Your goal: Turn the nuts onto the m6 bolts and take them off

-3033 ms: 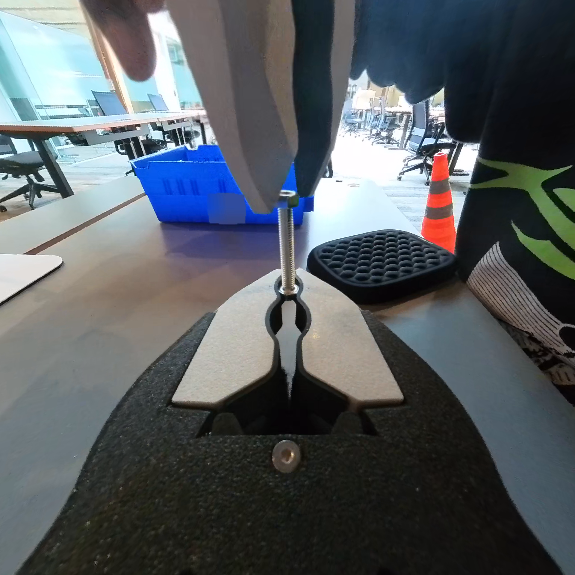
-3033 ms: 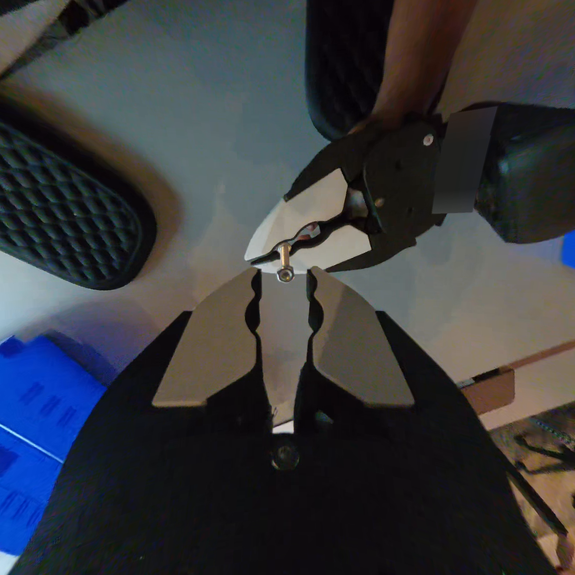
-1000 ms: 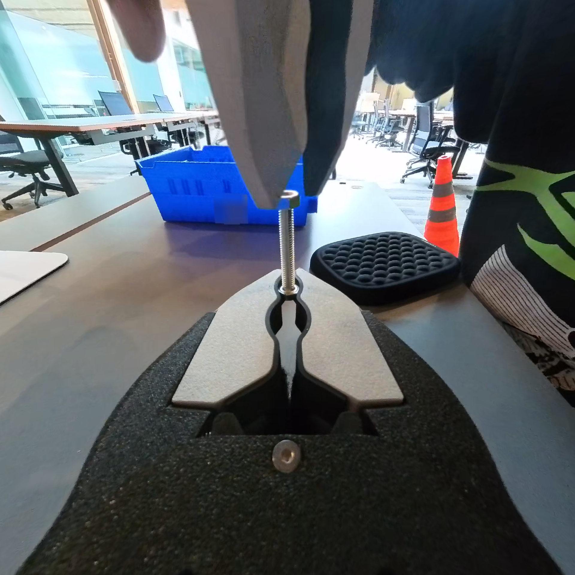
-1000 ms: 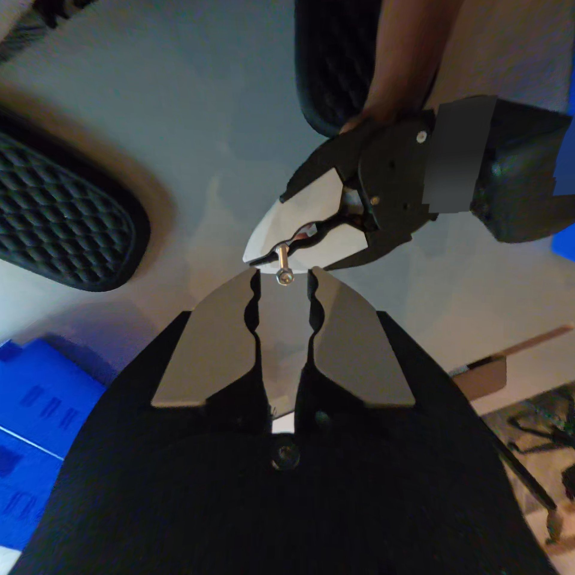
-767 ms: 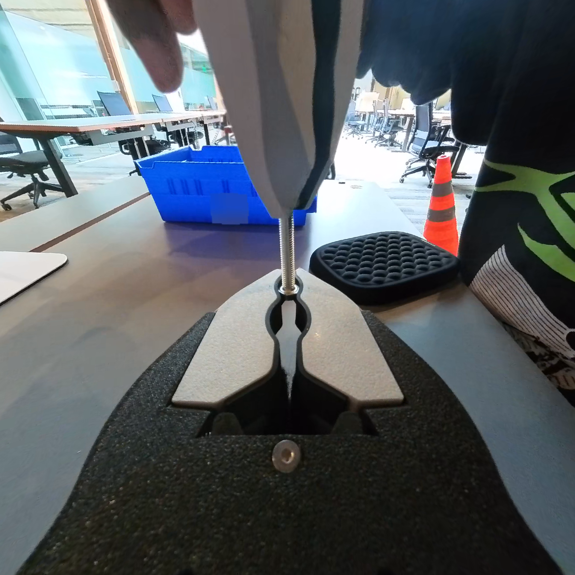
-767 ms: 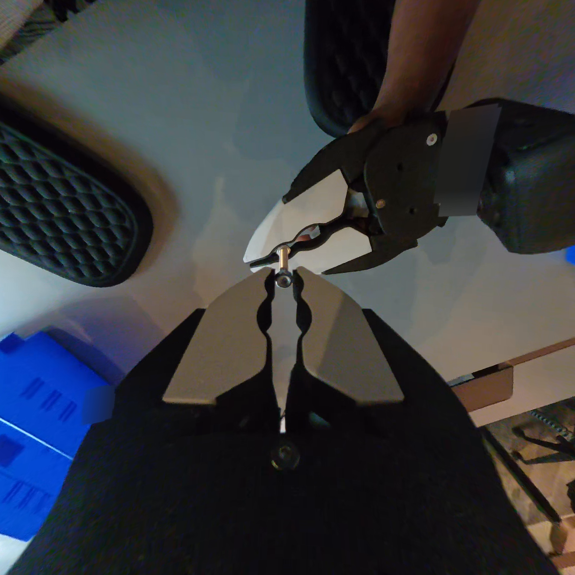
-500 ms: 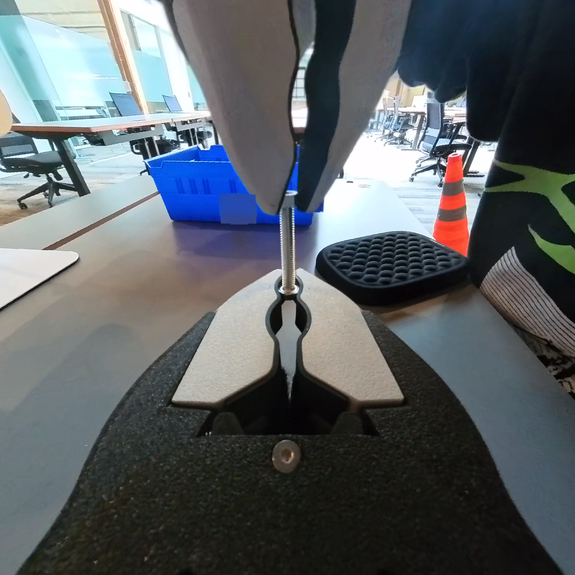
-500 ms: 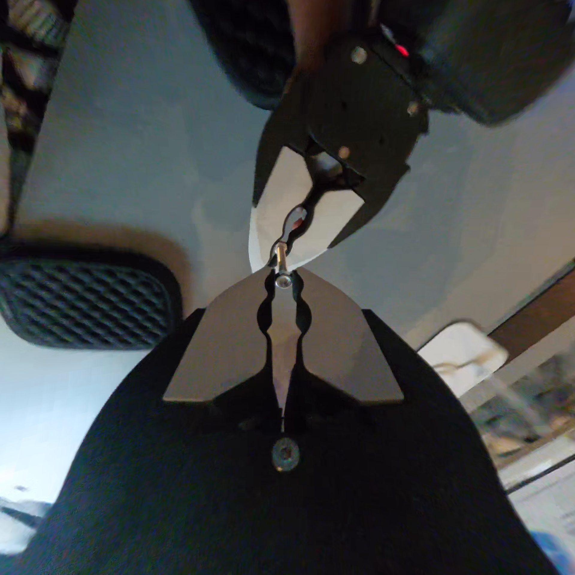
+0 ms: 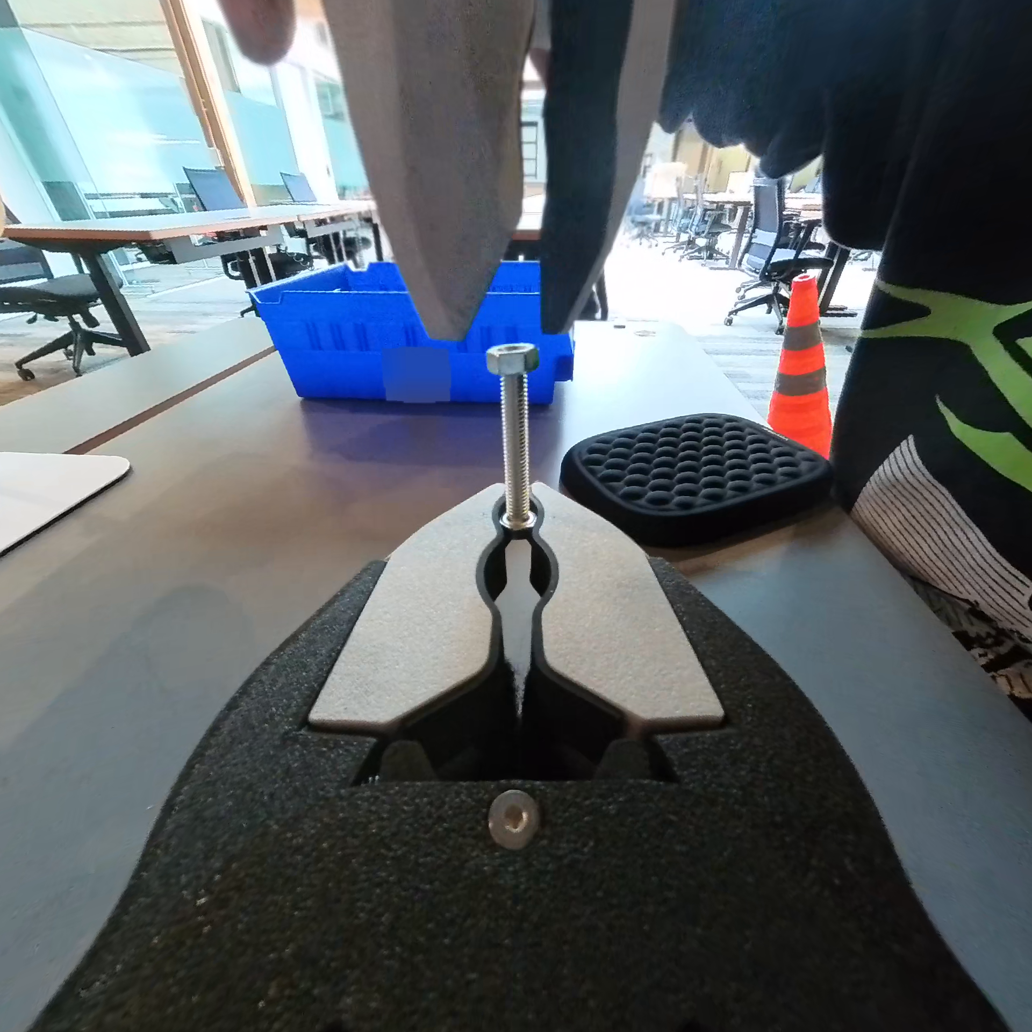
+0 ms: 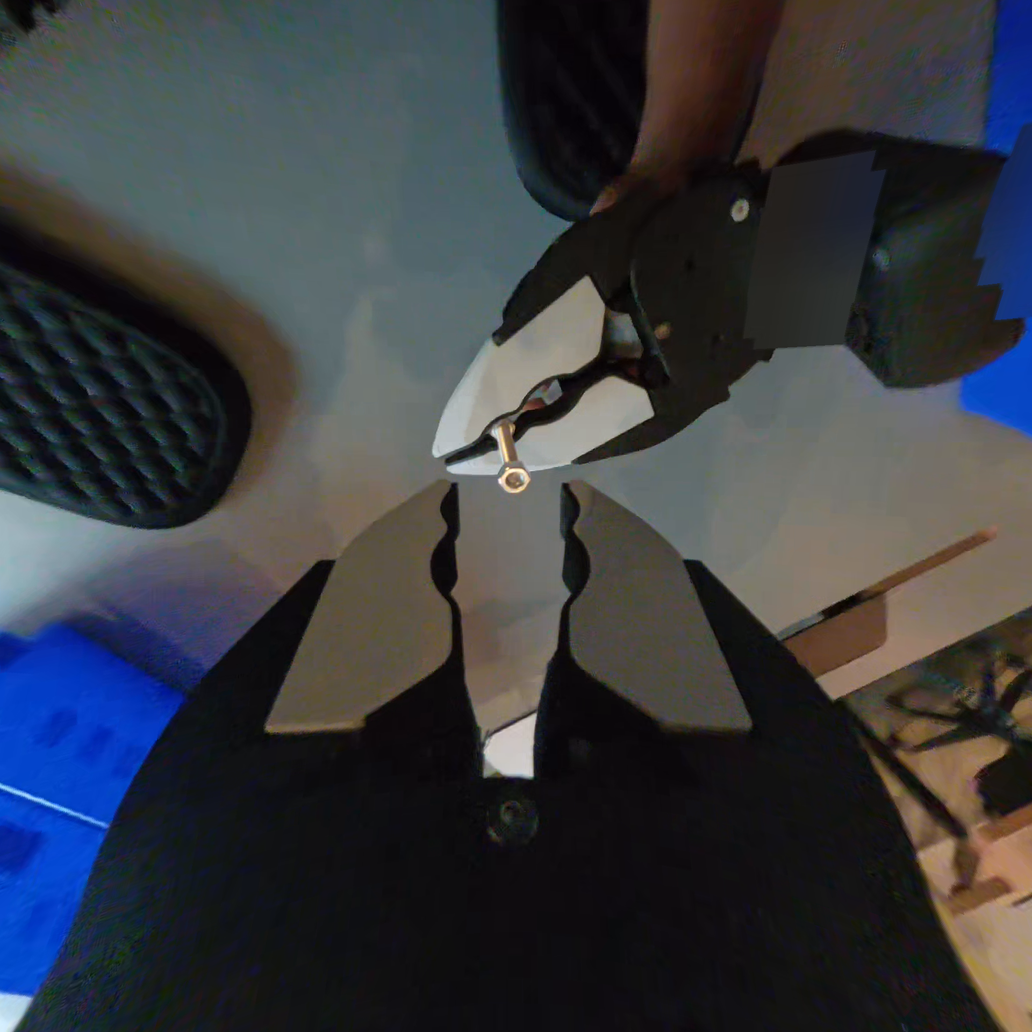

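Note:
My left gripper (image 9: 516, 516) is shut on a silver bolt (image 9: 515, 447) and holds it upright above the grey table (image 9: 234, 536). A hex nut (image 9: 511, 358) sits on the bolt's top end. My right gripper (image 10: 508, 488) is open and empty; its fingers (image 9: 447, 223) hang just above the nut, one on each side, without touching it. The right wrist view looks down on the nut (image 10: 514, 479), the bolt (image 10: 504, 441) and the left gripper (image 10: 491, 447) that grips the bolt.
A blue bin (image 9: 357, 346) stands behind the bolt. A black honeycomb pad (image 9: 692, 474) lies to the right, a second one (image 10: 95, 402) shows in the right wrist view. An orange cone (image 9: 798, 363), a white mat (image 9: 50, 491) and a person's dark shirt (image 9: 949, 279) are nearby. Some 6 centimetres of space lies between my two pairs of fingers.
My right gripper closed on the nut, twisted around the bolt's axis, then opened and lifted off, so the nut stays on the bolt's top. The left gripper kept holding the bolt.

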